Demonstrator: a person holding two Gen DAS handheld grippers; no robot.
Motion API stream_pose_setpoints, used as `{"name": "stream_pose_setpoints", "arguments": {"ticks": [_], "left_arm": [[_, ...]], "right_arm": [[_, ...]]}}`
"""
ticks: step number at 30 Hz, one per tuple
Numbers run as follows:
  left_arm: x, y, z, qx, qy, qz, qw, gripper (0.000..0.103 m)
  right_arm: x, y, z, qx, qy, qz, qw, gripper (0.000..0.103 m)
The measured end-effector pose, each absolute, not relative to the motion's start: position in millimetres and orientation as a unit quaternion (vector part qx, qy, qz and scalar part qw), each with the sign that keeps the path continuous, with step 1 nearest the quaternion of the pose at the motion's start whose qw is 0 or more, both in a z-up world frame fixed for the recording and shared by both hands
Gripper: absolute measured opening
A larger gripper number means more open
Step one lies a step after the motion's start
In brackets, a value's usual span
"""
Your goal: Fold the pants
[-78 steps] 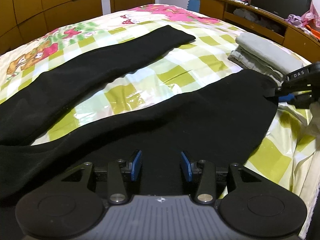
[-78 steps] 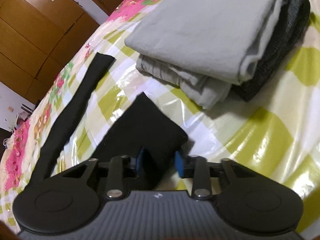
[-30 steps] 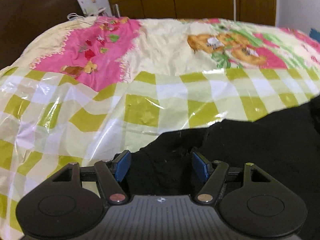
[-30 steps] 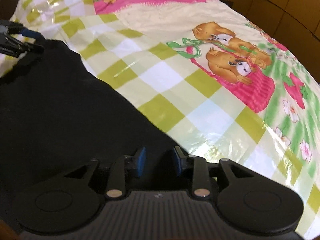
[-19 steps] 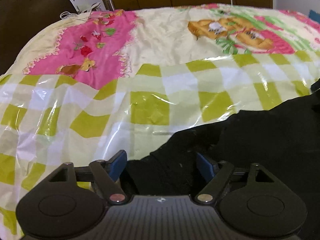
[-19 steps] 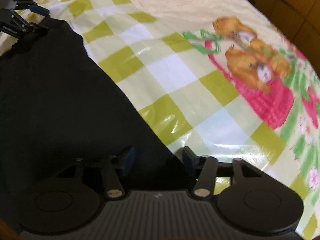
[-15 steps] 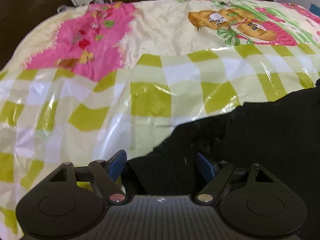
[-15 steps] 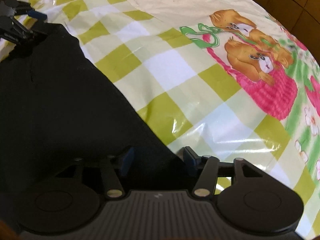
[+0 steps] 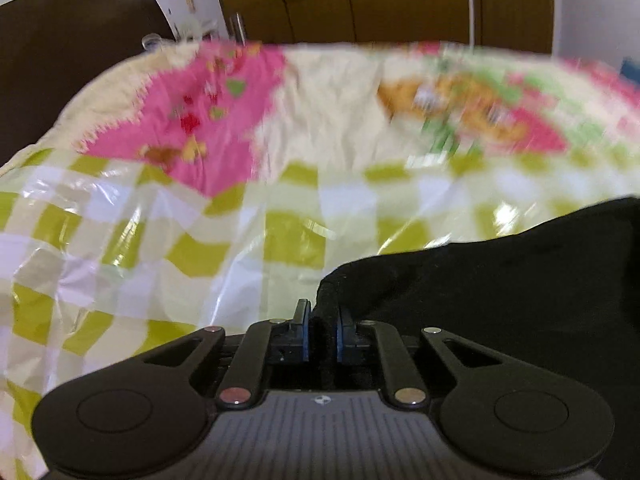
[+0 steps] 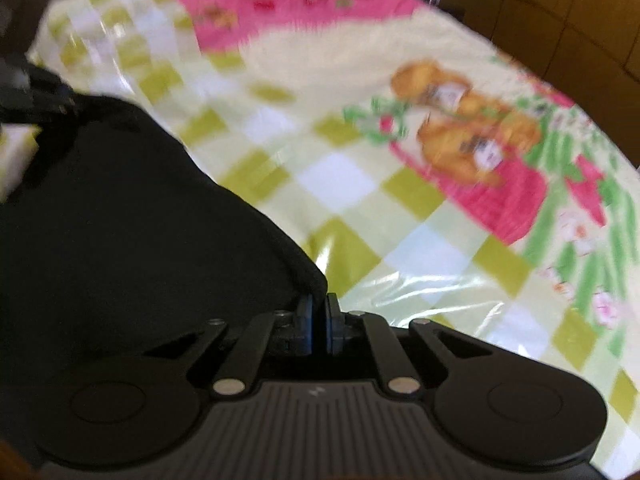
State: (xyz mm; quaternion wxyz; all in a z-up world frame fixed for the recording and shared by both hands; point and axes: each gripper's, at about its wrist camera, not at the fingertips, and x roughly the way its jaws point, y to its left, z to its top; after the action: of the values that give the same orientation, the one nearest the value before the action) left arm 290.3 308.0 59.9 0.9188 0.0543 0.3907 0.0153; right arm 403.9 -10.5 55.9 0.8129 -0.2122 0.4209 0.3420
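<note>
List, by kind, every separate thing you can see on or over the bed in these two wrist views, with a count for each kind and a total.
Black pants: 1
Grippers: 2, the left gripper and the right gripper, each shut on an edge of the pants
Checked bed cover: 1
Total: 4

My pants read plain black with no pattern, filling the lower right of the left wrist view and the left half of the right wrist view. The bed cover I see is glossy, checked in lime green, white and pale cream, with a hot pink patch at upper left and brown bears on pink and green at upper right. Both my grippers are black with blue pads. The cupboards behind are brown wood.
</note>
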Motion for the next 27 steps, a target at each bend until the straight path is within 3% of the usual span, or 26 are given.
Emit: {"name": "stream_pose_setpoints", "arguments": {"ticks": [4, 8, 11, 16, 18, 22, 27], "left_arm": [[224.8, 307.8, 91.4, 0.036, 0.344, -0.011, 0.938, 0.025], [151.9, 315.2, 83.2, 0.006, 0.337, -0.012, 0.941, 0.025], [105.8, 327.1, 55.8, -0.031, 0.352, -0.005, 0.935, 0.025], [66.1, 343.5, 5.4, -0.070, 0.386, 0.025, 0.920, 0.025], [54.3, 348.6, -0.5, -0.086, 0.380, 0.024, 0.921, 0.031], [46.8, 342.8, 4.8, -0.030, 0.365, 0.029, 0.930, 0.041], [36.8, 324.3, 4.4, 0.060, 0.341, 0.031, 0.938, 0.040]], "right_arm": [[341.4, -30.9, 117.1, -0.186, 0.383, 0.356, 0.832, 0.006], [244.2, -41.5, 147.0, -0.178, 0.371, 0.381, 0.828, 0.006], [187.5, -39.4, 131.6, -0.162, 0.404, 0.391, 0.811, 0.006], [131.0, -23.7, 60.0, -0.129, 0.505, 0.388, 0.760, 0.006], [114.3, -12.8, 32.3, -0.163, 0.518, 0.378, 0.750, 0.007], [105.8, 7.2, 19.7, -0.199, 0.525, 0.365, 0.742, 0.007], [95.2, 28.1, 25.9, -0.248, 0.500, 0.367, 0.744, 0.009]]}}
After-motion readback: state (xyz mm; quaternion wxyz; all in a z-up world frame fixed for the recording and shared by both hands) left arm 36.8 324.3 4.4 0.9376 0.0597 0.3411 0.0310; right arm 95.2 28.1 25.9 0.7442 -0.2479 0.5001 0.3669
